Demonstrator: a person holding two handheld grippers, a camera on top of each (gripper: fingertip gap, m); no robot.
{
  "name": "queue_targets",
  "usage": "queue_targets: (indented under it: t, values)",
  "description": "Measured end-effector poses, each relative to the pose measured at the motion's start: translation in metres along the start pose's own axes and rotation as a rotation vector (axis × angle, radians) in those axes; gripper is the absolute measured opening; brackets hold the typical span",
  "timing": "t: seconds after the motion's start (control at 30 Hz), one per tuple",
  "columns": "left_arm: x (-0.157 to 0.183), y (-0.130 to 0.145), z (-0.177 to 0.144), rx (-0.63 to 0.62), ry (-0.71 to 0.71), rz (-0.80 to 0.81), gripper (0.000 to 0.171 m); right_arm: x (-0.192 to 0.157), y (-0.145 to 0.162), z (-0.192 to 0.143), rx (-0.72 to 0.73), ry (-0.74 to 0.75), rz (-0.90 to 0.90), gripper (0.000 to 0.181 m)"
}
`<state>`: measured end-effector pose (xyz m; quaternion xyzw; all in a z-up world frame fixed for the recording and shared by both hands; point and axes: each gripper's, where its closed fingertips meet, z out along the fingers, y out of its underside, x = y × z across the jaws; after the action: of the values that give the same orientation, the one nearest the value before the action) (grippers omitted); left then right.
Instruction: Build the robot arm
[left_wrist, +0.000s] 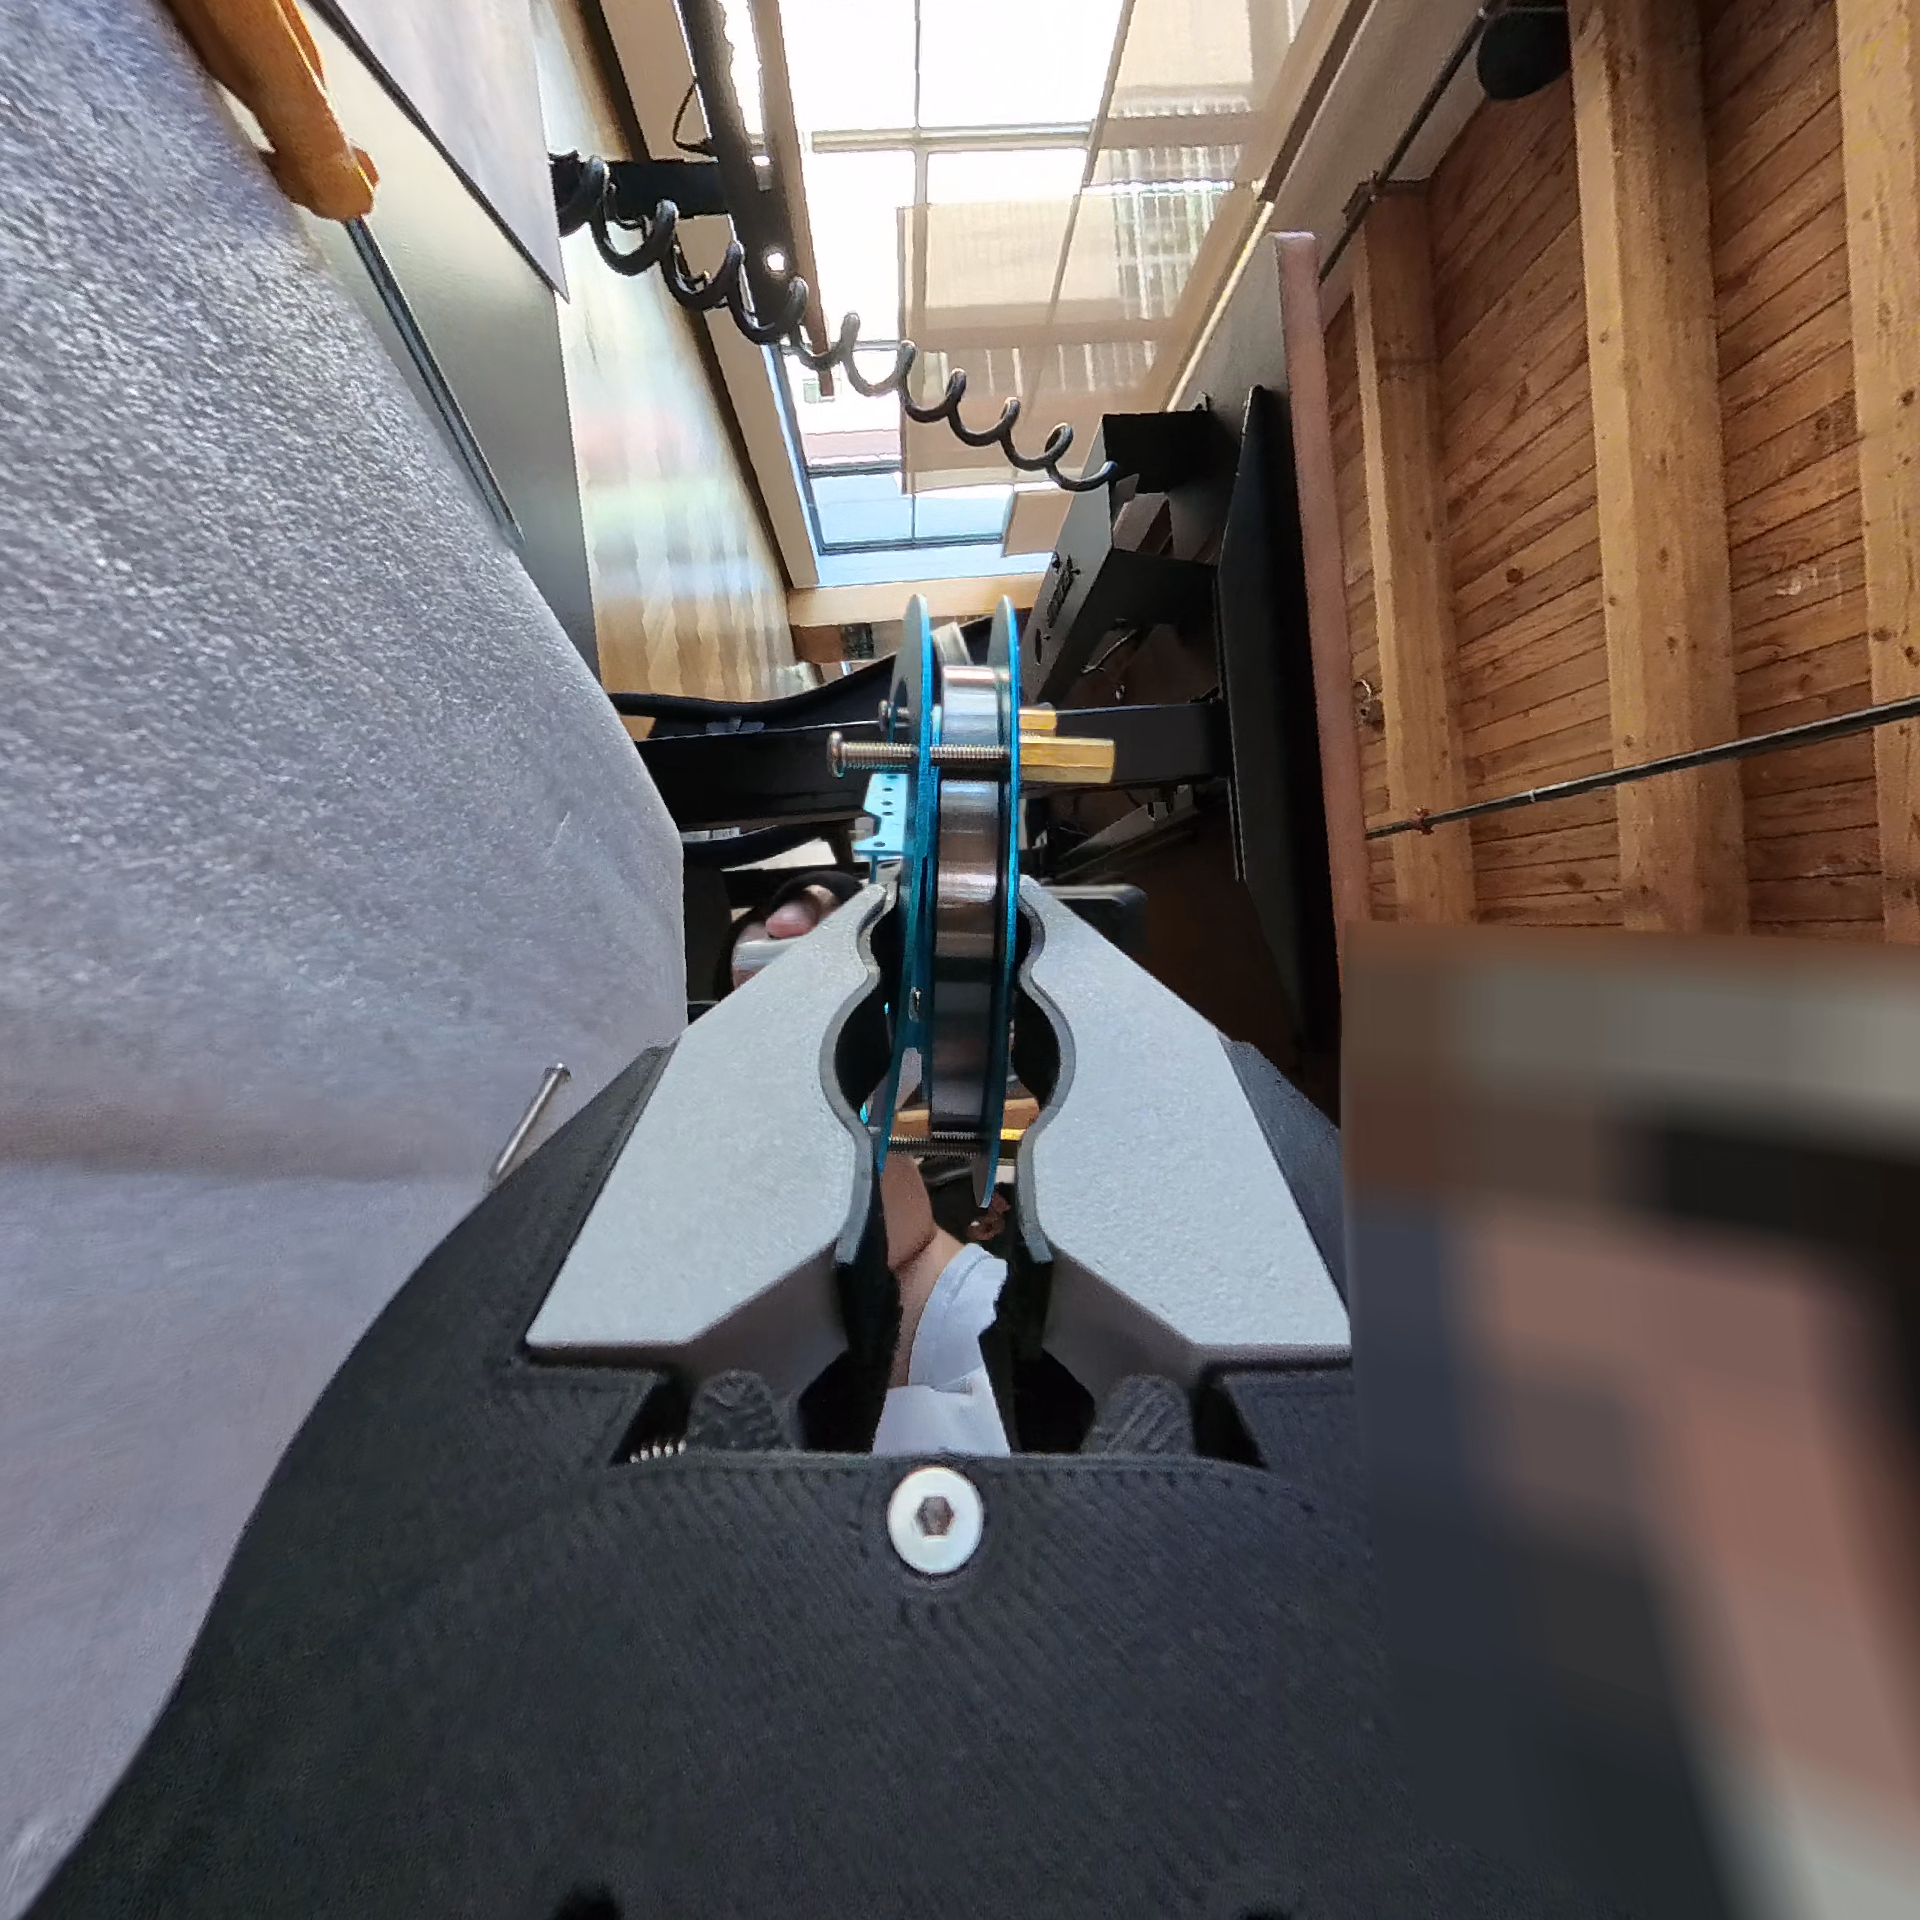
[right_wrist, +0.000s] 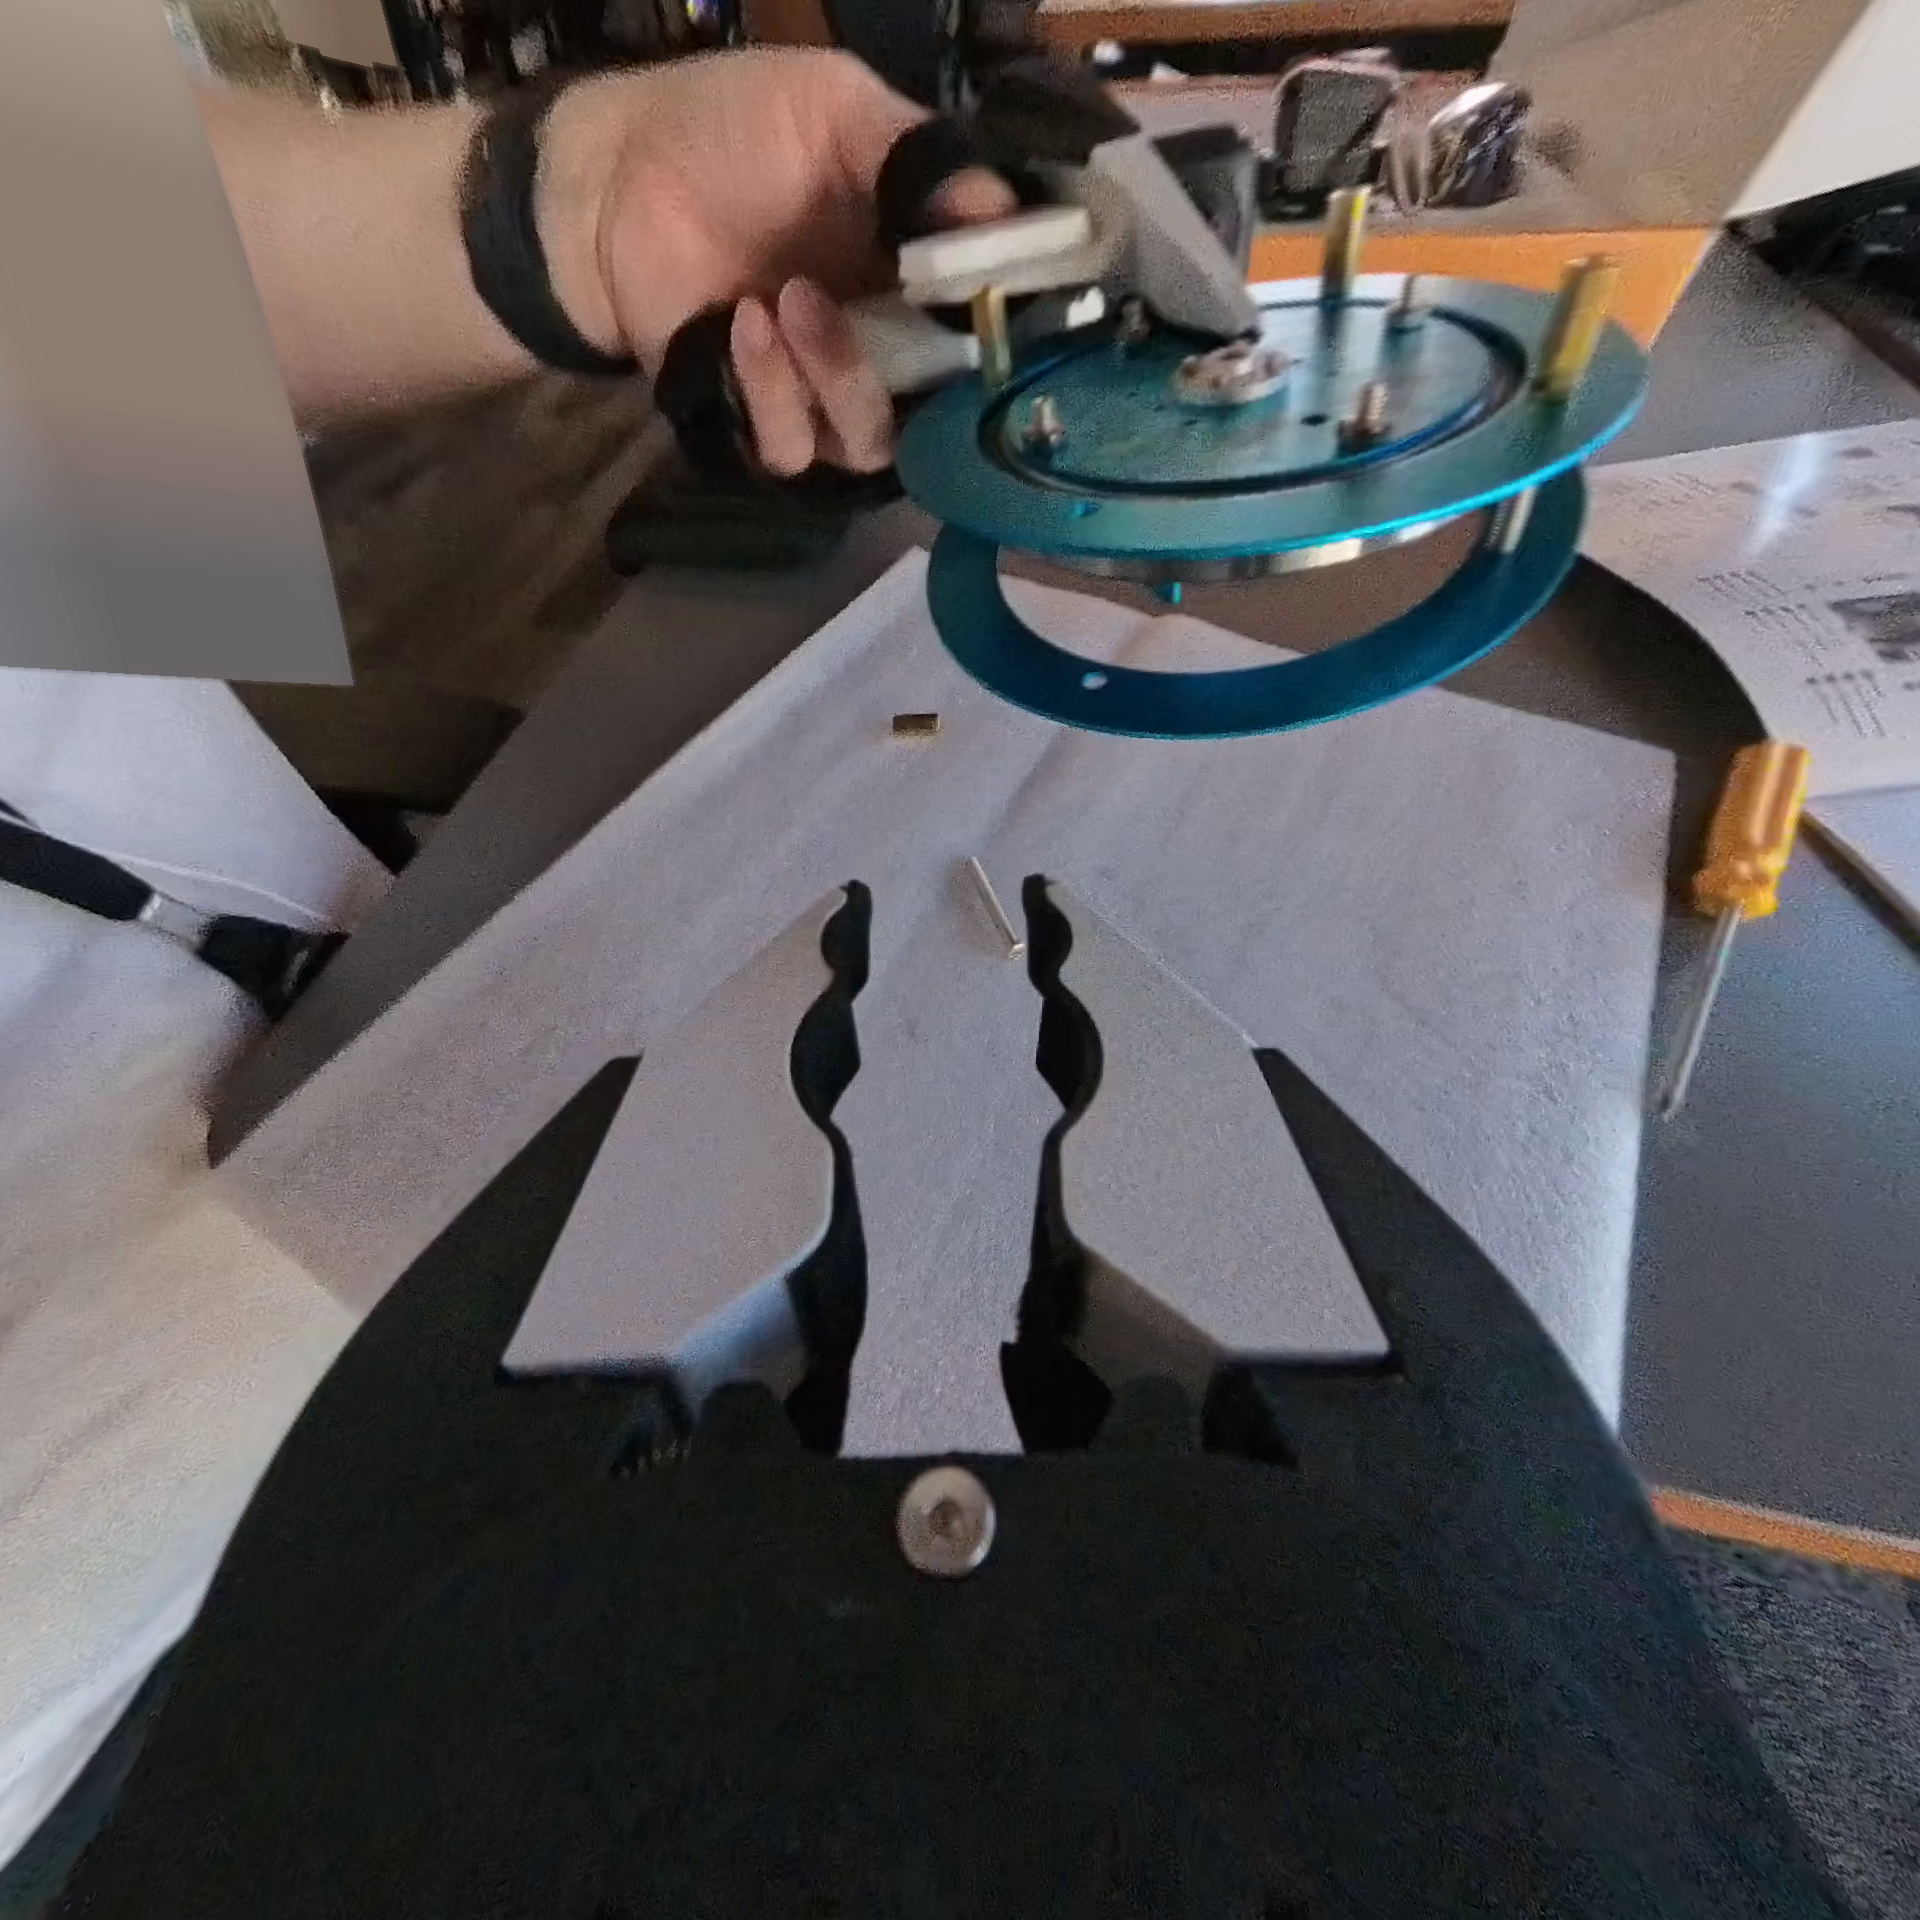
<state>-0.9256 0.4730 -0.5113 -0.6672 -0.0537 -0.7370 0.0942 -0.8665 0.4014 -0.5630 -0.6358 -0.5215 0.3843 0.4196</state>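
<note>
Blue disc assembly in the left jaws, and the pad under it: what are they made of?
Blue disc assembly: likely anodised aluminium plates, going by the thin, glossy, metallic blue edges. Its yellow standoffs look like brass. The steel-coloured ring between the plates is shiny metal. White pad: matte and finely textured, probably foam sheet or felt.

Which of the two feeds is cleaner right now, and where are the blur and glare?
Left wrist view: sharp on the blue disc assembly clamped in the left gripper, but the windows behind blow out. Right wrist view: evenly lit, with the hand and assembly smeared; the screw on the white sheet stays readable.
</note>
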Motion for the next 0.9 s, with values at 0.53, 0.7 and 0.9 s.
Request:
queue_targets:
  t: [0.53,0.7,0.9]
  values:
    - [0.025,0.001,-0.062,0.116,-0.019,0.057,0.016,0.01,0.041,0.053,-0.524,-0.225,-0.1,0.002]
    - [0.025,-0.004,-0.063,0.126,0.006,0.043,0.016,0.007,0.017,0.046,-0.346,-0.192,0.082,0.002]
    - [0.043,-0.009,-0.044,0.097,0.082,-0.014,0.016,0.01,-0.054,0.01,0.294,-0.028,0.307,0.001]
